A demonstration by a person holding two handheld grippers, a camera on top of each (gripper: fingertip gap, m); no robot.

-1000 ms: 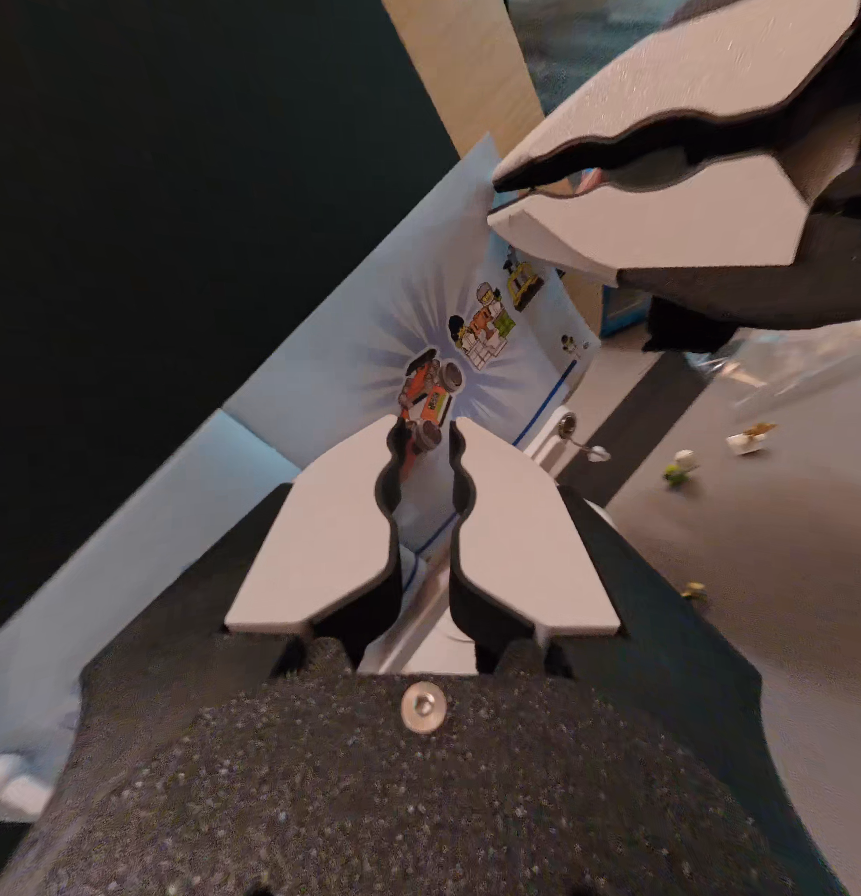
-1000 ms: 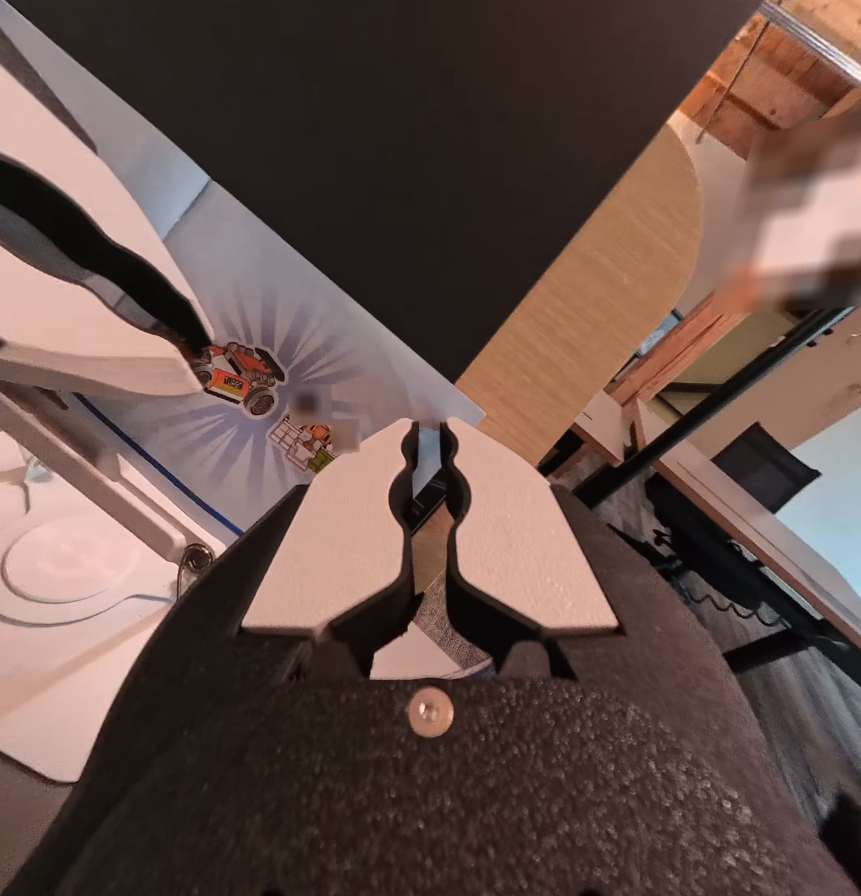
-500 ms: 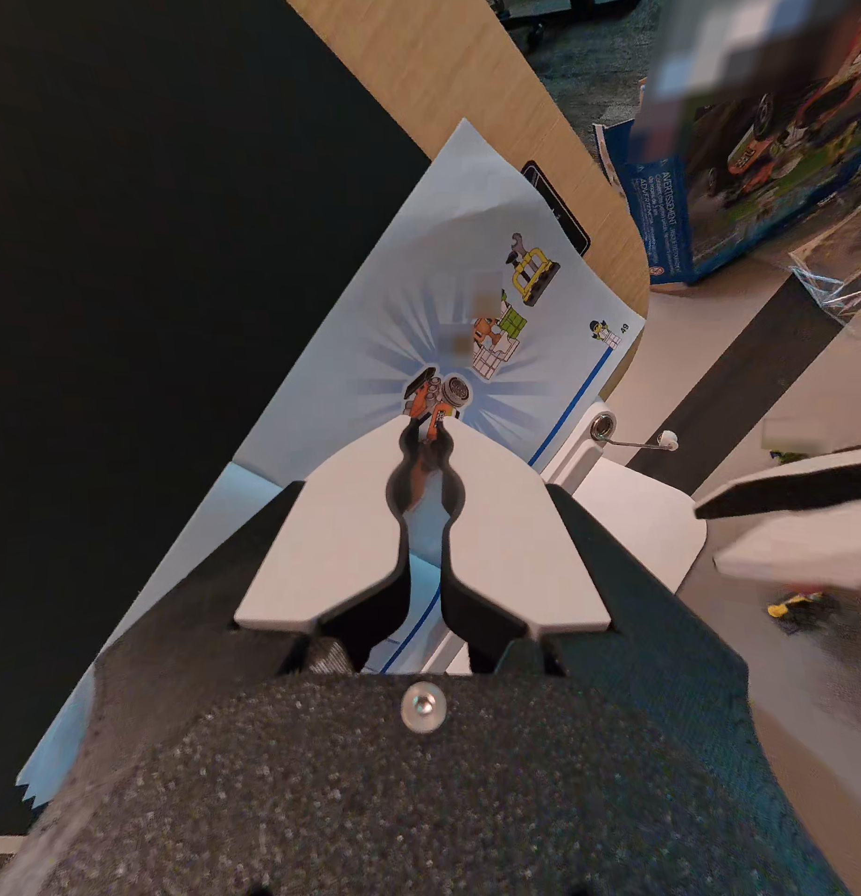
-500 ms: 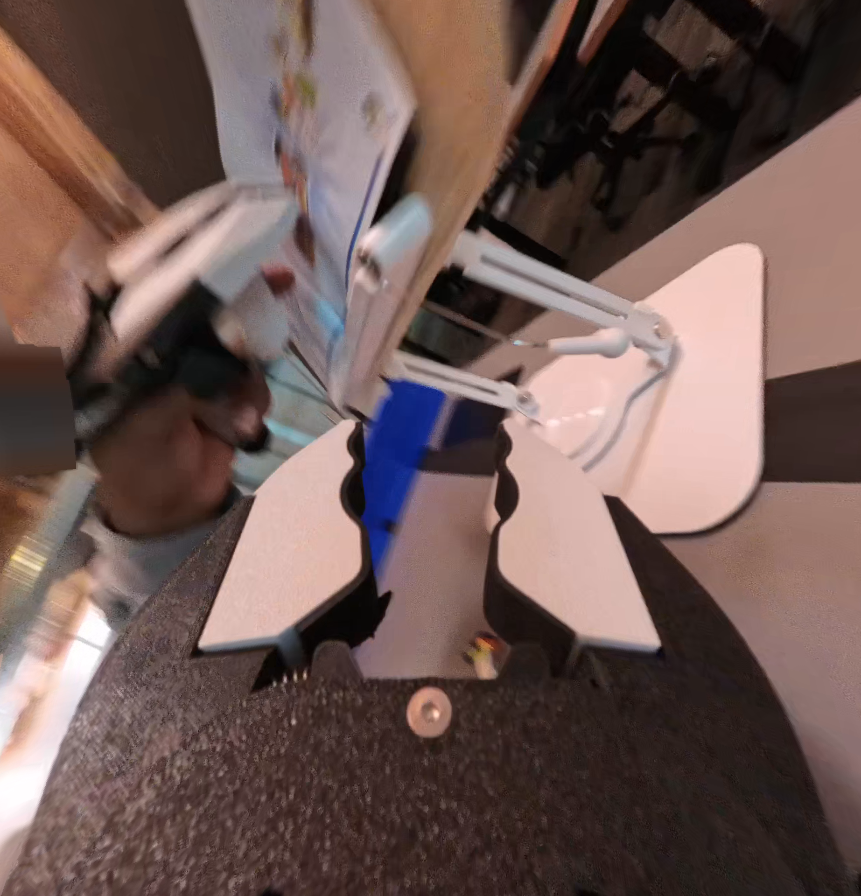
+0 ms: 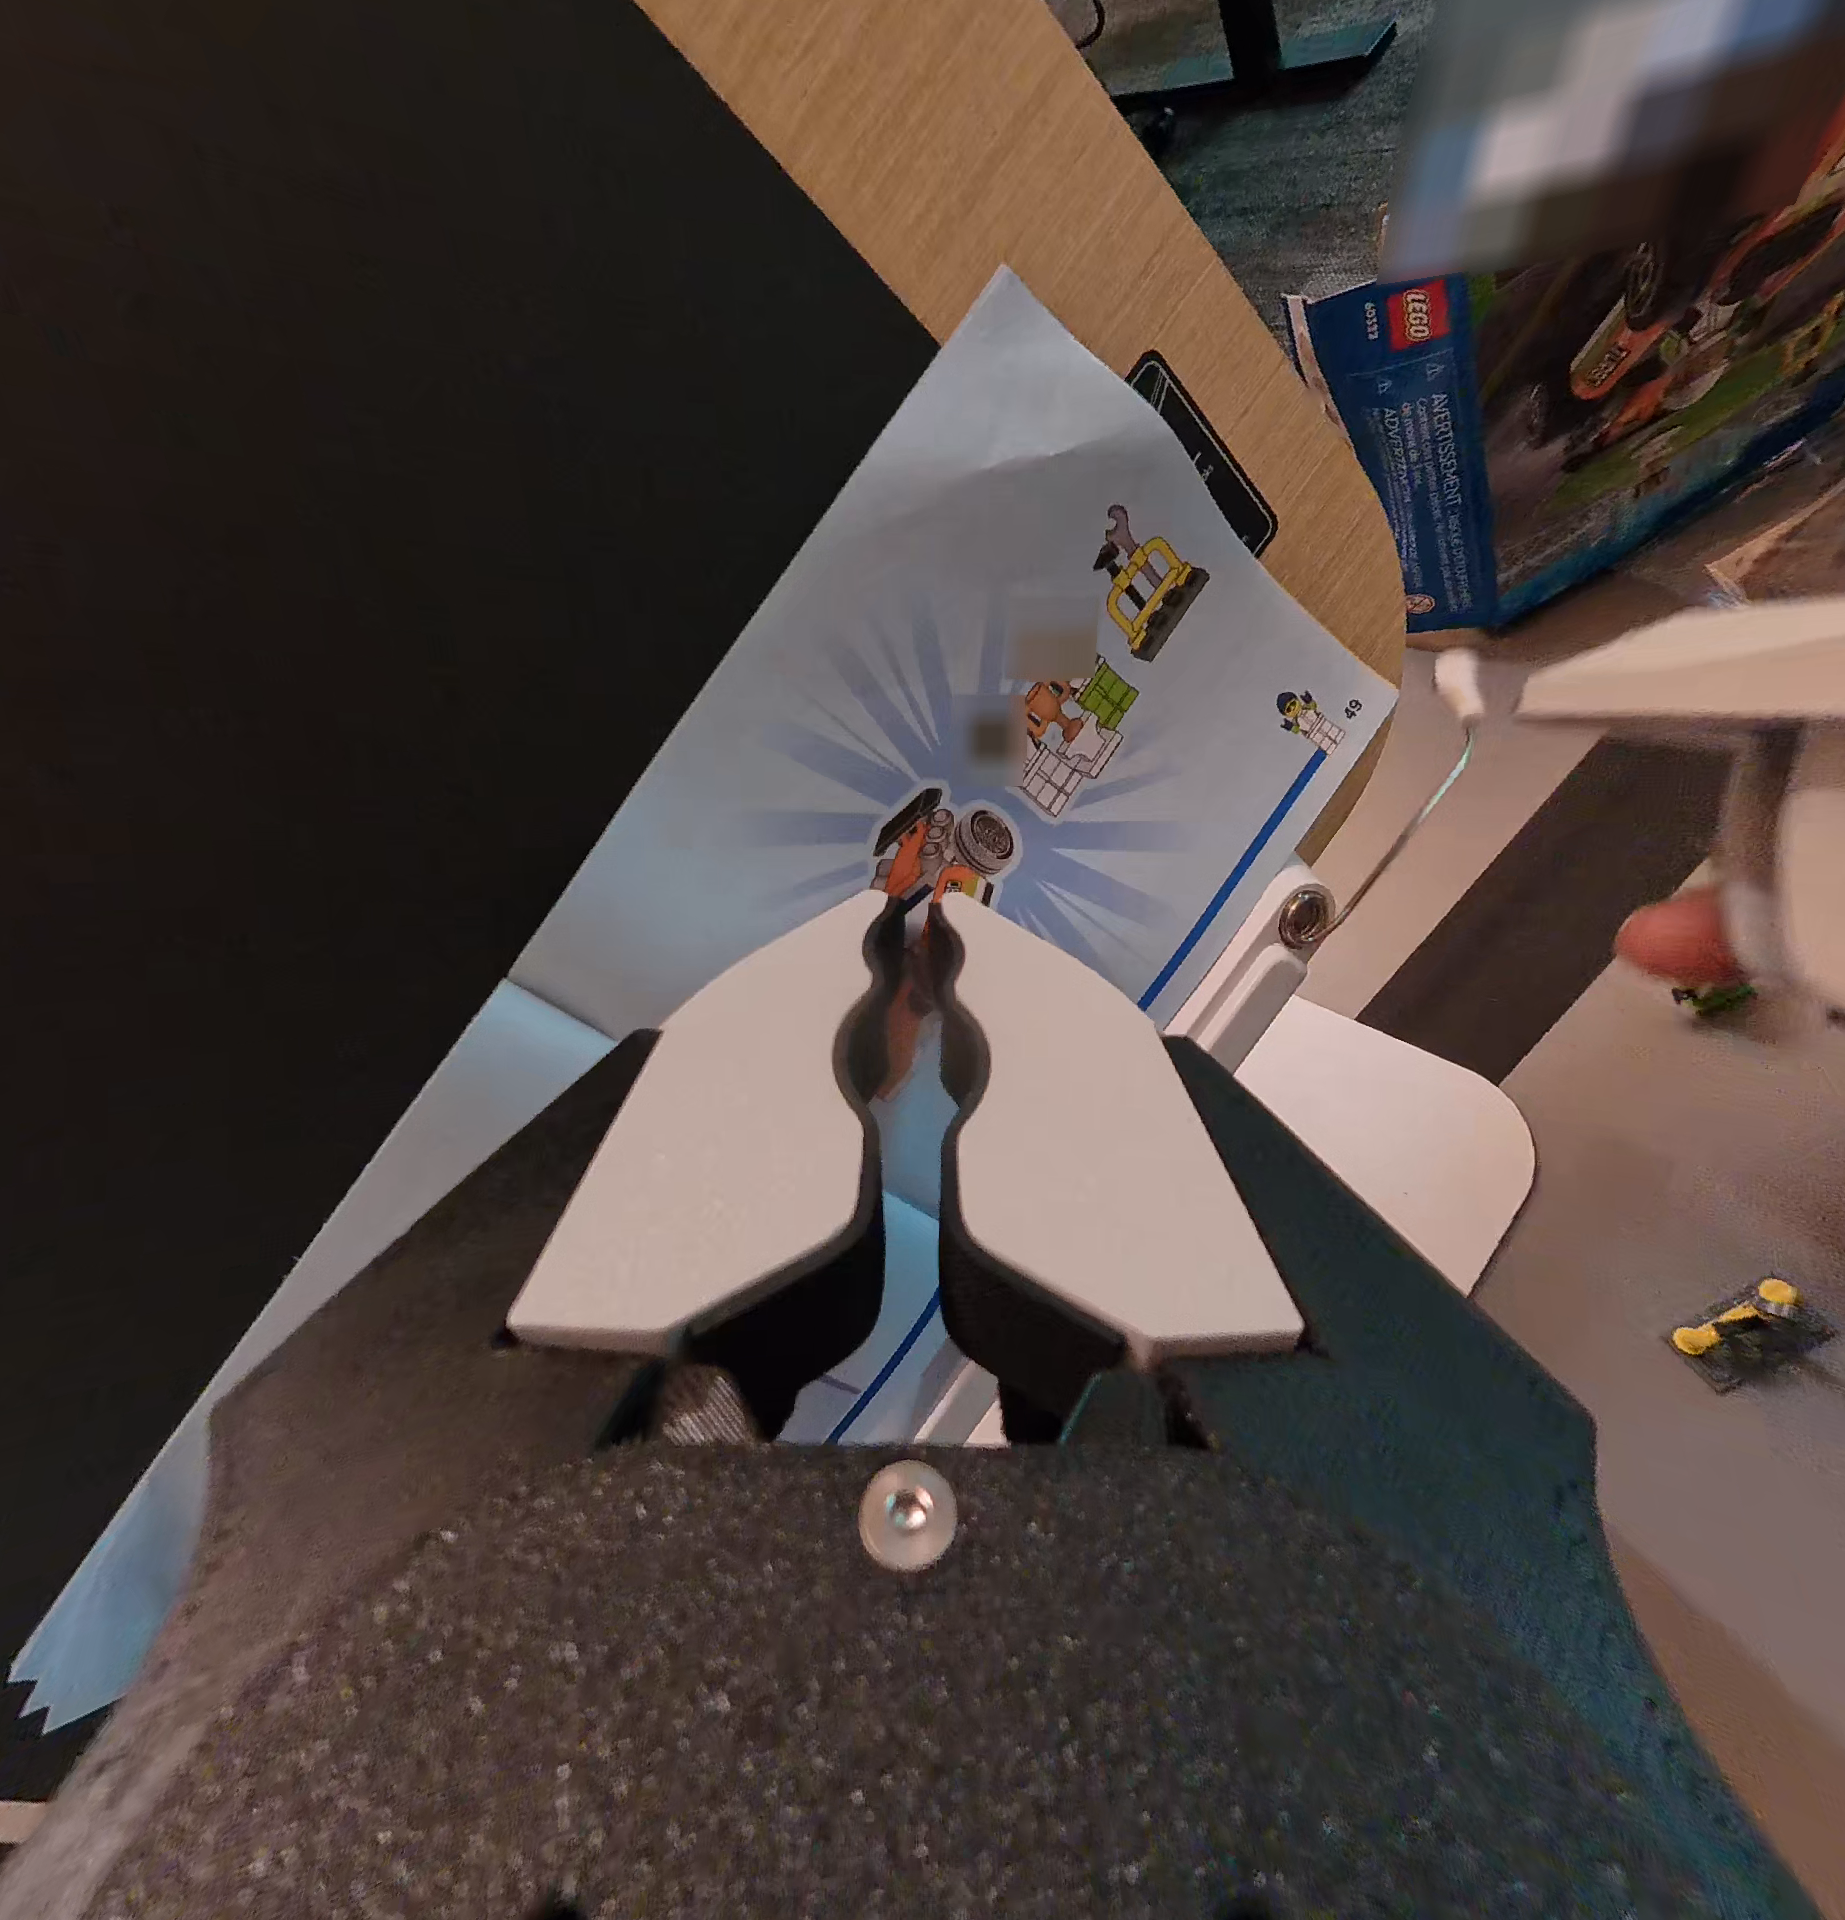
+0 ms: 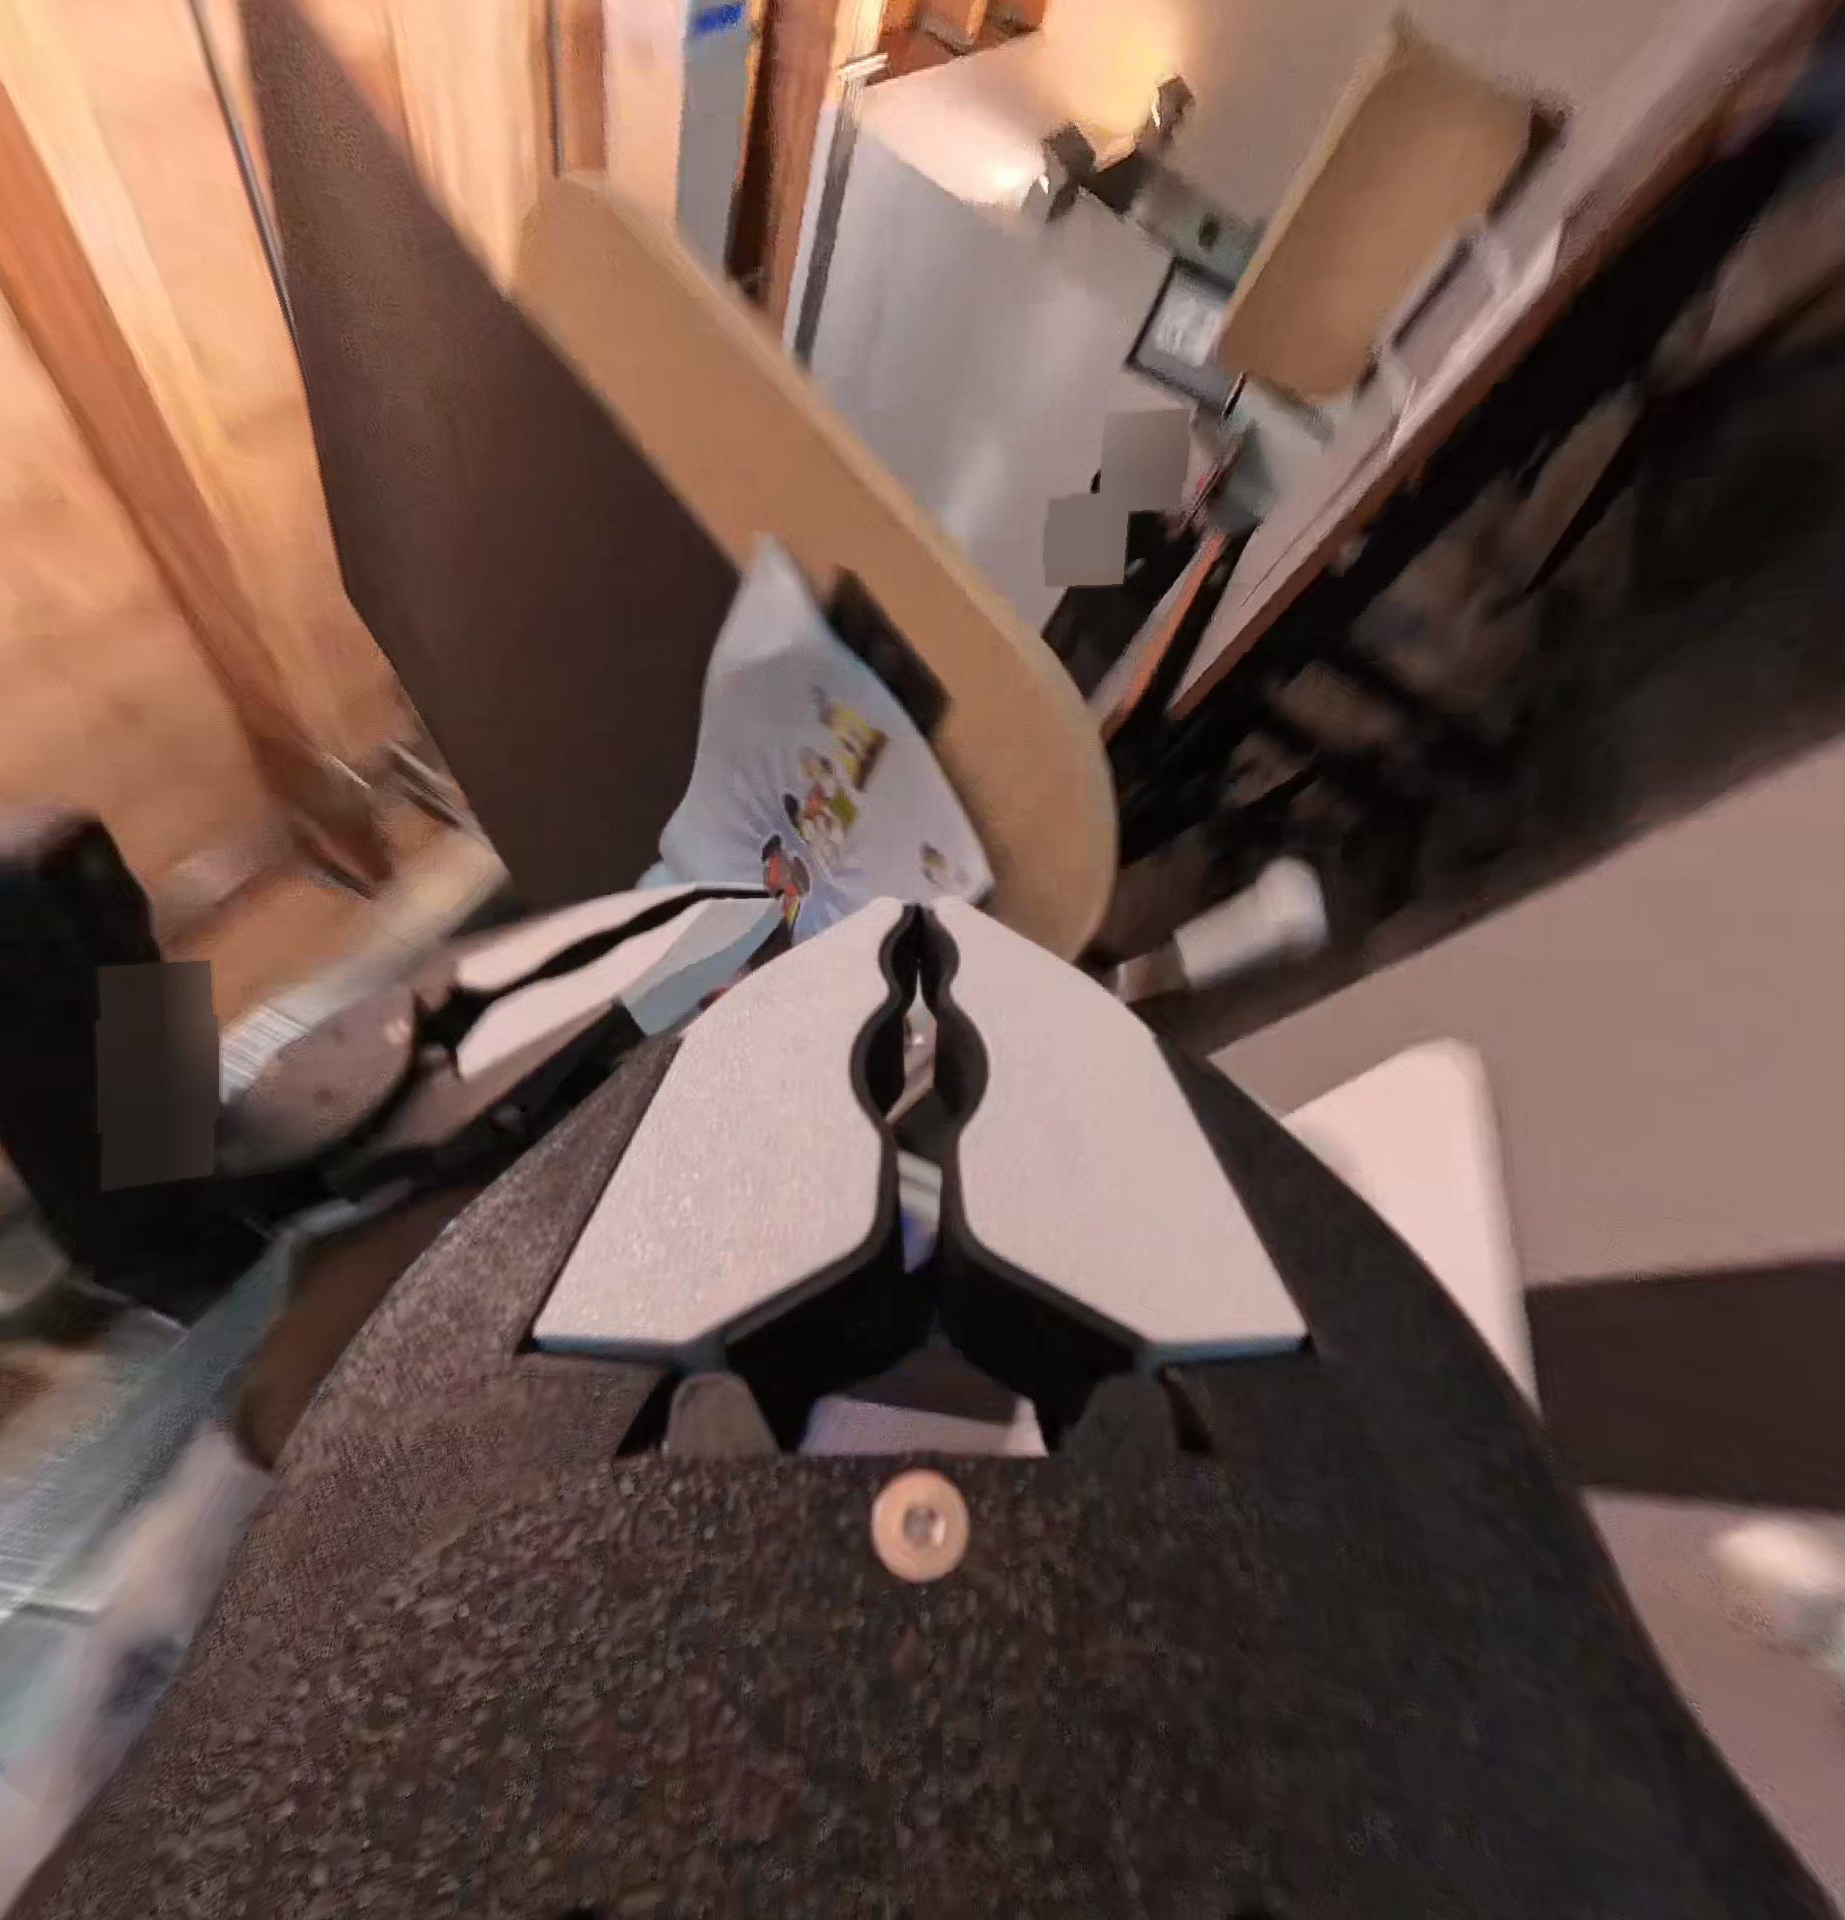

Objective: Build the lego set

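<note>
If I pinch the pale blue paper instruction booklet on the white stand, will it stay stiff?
Probably not. The pale blue paper instruction booklet looks thin and its top corner already curls, so it would likely flop. Its loose page edges at the lower left suggest the sheets may fan out. It looks light and easily creased.

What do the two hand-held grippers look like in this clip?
Both match: the left hand-held gripper and right hand-held gripper have a black speckled body, one silver screw at its centre, and two flat pale grey fingers with wavy black-edged inner sides. No cables or sleeves show.
</note>
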